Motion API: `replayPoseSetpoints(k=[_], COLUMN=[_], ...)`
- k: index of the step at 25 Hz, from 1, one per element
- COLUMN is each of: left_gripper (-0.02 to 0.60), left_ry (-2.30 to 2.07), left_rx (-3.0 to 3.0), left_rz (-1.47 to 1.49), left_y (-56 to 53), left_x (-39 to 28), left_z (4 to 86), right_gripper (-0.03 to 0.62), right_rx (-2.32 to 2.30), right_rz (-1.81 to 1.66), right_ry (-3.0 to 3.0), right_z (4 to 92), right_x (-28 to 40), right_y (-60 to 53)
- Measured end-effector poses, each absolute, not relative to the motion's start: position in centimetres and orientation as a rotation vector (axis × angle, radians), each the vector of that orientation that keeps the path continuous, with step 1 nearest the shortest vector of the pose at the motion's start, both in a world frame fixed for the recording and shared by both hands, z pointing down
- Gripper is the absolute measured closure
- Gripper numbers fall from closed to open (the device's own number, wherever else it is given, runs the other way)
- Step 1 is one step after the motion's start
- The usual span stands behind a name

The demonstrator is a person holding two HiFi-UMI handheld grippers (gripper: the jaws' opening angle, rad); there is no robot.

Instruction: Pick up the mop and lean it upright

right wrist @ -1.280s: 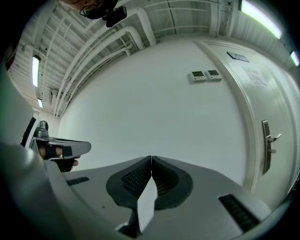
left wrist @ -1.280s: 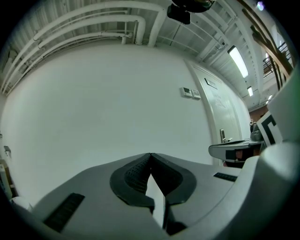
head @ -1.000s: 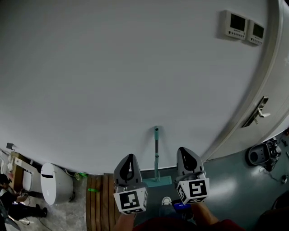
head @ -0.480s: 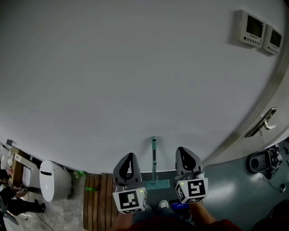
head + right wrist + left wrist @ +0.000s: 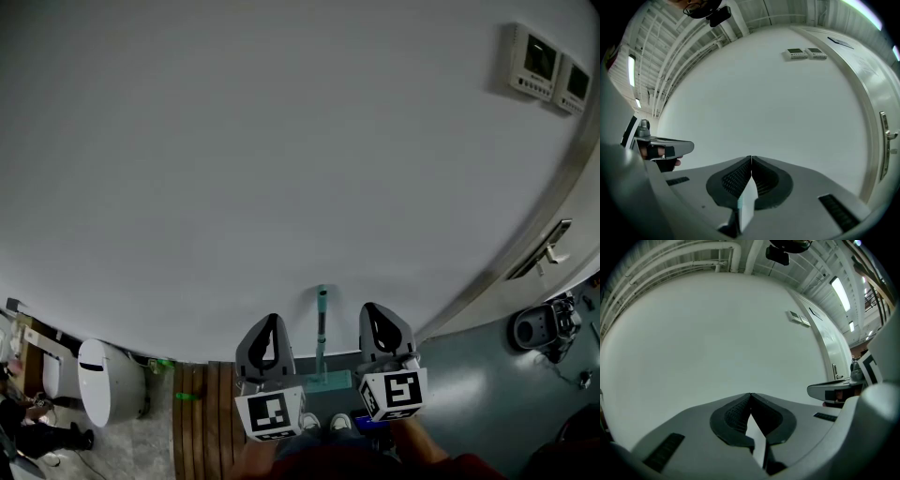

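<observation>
The mop (image 5: 322,328) stands upright against the white wall, its teal grip at the top and its teal head (image 5: 324,380) flat on the floor. My left gripper (image 5: 270,325) is to the left of the handle and my right gripper (image 5: 373,316) to its right, both apart from it and pointing level at the wall. In the left gripper view the left gripper (image 5: 750,395) is shut with nothing in it. The right gripper (image 5: 751,159) is likewise shut and holds nothing. Neither gripper view shows the mop.
A door with a lever handle (image 5: 551,253) is at the right, with two wall panels (image 5: 546,67) above it. A dark round device (image 5: 534,328) sits on the floor by the door. At the left are wooden slats (image 5: 200,412), a white bin-like object (image 5: 97,380) and a person (image 5: 23,422).
The mop sits a little lower and smaller in the head view, and the wall panels have shifted right. Both grippers have drawn slightly back from the wall, still shut.
</observation>
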State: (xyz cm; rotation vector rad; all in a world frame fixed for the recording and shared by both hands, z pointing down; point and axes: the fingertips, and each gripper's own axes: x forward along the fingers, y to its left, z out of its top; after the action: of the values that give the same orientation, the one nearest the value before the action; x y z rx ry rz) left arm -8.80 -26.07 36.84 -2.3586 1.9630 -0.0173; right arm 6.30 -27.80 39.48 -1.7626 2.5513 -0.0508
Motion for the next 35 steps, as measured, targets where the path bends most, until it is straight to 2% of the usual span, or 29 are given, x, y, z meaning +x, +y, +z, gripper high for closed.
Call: replayPoseSetpoints(k=[16,17,18,19,27,35], left_gripper=[0.567,0.568,0.568,0.568,0.568,0.568], left_ry=[1.95,1.956,1.958,1.961,1.984,2.001], left_rx=[-2.388,-2.387,-2.386,-2.385,-2.359,-2.343], left_rz=[-0.015,-0.02,-0.015,-0.004,0.013,0.019], left_y=[-26.0,-25.9,-25.9,-25.8,-25.2,-24.4], left_x=[-11.1,-11.3,-11.4,-11.6,-12.3,-12.9], left_z=[37.1,37.1,37.1,37.0,36.7,36.4], right_gripper=[0.572,0.538,0.473,0.462,0.41,0.405], right_rx=[-1.791,-1.788,-1.782,-1.779,-1.788,-1.832], right_rz=[-0.118,-0.129,-0.142,-0.153,-0.217,-0.278], right_ry=[2.581,2.595,2.612,2.629,2.716,2.735], right_z=[42.6,43.0,43.5,44.0,47.9,51.9], right_x=[3.2,2.9,2.6,2.3,0.0,-1.6], right_y=[-29.0,-29.2,-29.4,-29.6,-31.2,-33.5])
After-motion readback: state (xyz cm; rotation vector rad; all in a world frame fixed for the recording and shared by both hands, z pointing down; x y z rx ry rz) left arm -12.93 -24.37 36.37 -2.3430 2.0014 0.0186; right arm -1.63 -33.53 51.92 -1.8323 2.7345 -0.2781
